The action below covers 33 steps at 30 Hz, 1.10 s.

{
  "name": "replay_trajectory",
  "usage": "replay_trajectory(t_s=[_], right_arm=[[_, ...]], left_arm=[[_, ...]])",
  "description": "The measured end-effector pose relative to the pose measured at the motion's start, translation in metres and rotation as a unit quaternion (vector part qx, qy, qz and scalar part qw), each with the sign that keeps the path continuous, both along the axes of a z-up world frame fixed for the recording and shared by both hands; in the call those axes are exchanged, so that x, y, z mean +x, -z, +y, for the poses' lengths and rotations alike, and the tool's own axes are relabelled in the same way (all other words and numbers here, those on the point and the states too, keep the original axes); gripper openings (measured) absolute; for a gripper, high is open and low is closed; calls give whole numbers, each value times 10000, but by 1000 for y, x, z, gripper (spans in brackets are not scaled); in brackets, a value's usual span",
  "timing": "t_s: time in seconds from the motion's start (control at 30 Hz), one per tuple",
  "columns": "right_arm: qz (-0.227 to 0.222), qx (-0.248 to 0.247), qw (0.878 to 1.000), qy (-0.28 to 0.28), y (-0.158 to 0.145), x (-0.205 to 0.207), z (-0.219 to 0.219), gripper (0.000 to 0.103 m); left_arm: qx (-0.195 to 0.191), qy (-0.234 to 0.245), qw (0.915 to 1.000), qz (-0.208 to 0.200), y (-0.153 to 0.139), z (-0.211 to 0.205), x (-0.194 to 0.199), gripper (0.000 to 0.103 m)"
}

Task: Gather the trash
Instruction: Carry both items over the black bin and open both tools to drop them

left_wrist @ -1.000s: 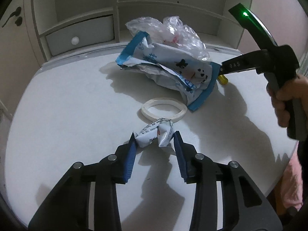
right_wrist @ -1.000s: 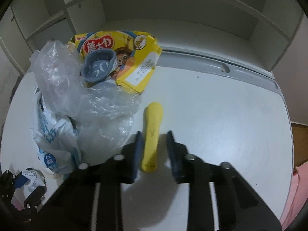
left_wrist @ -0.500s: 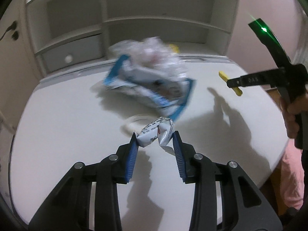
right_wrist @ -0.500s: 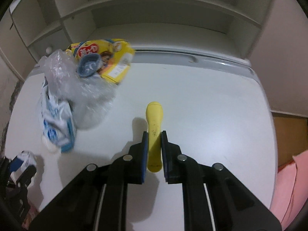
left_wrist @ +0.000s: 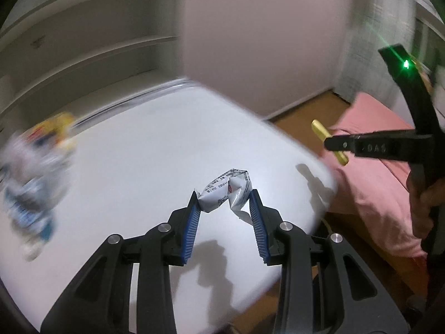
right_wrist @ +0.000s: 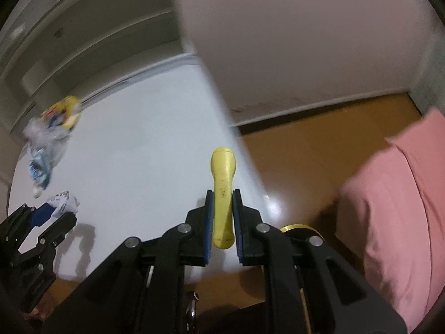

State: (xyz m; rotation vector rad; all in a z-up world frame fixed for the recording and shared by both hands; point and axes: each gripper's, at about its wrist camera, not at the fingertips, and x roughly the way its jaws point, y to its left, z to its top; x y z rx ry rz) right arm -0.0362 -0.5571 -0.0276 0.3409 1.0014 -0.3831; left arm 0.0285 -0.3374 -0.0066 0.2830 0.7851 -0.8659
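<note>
My left gripper (left_wrist: 224,204) is clamped on a crumpled white printed foil wrapper (left_wrist: 226,192), held clear above the white rounded bench (left_wrist: 133,167), while my right gripper (right_wrist: 223,208) pinches a small yellow plastic handle-shaped piece (right_wrist: 223,192) near its lower half, its rounded end sticking out over the bench edge toward the brown floor (right_wrist: 306,161). The wrapper looks almost weightless and soft; I judge it will crush and spring back instead of resisting, so a grip across its bunched middle, as now, should hold better than one on a loose flap, which could tear or slide. The yellow piece looks stiff, smooth and light; its slick surface may twist between the blue ribbed pads (right_wrist: 209,222), so a hold on the narrow waist suits it. The remaining litter sits well apart at the far left of the bench: a heap of clear plastic and blue-and-white packaging (right_wrist: 41,150) with a yellow snack bag (right_wrist: 65,111) behind it, all smeared by motion blur, so I cannot read shapes or count pieces. No bin shows in either view. A pink fabric-covered surface (left_wrist: 375,172) lies beside the bench; what it is I cannot tell. A brass-coloured ring (right_wrist: 296,227) peeks out behind my right gripper, mostly hidden.
</note>
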Motion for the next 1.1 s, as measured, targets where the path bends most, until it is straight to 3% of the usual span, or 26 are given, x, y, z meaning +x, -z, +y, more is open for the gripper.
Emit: replay_trajectory(t_s=[0.27,0.47,0.77,0.97,1.1], right_arm=[[16,191,9938,1096,29,-115,-78,14],[92,330,9852,1677,61,-180,-109,14],[200,615,9793,1919,117,-201,-122,14],[398,784,9776,1910,158,-196,-123,14],[490,937,9751,1951,183,-195,-125,14]], left_arm=[[-45,1362,9907,24,15,-123,-73,35],[53,2062,9784,158,45,-180,-117,34],[384,2406,9693,324,115,-230,-134,35],[634,2447,9664,466,160,-238,-131,35],[765,2432,9660,430,174,-240,-129,34]])
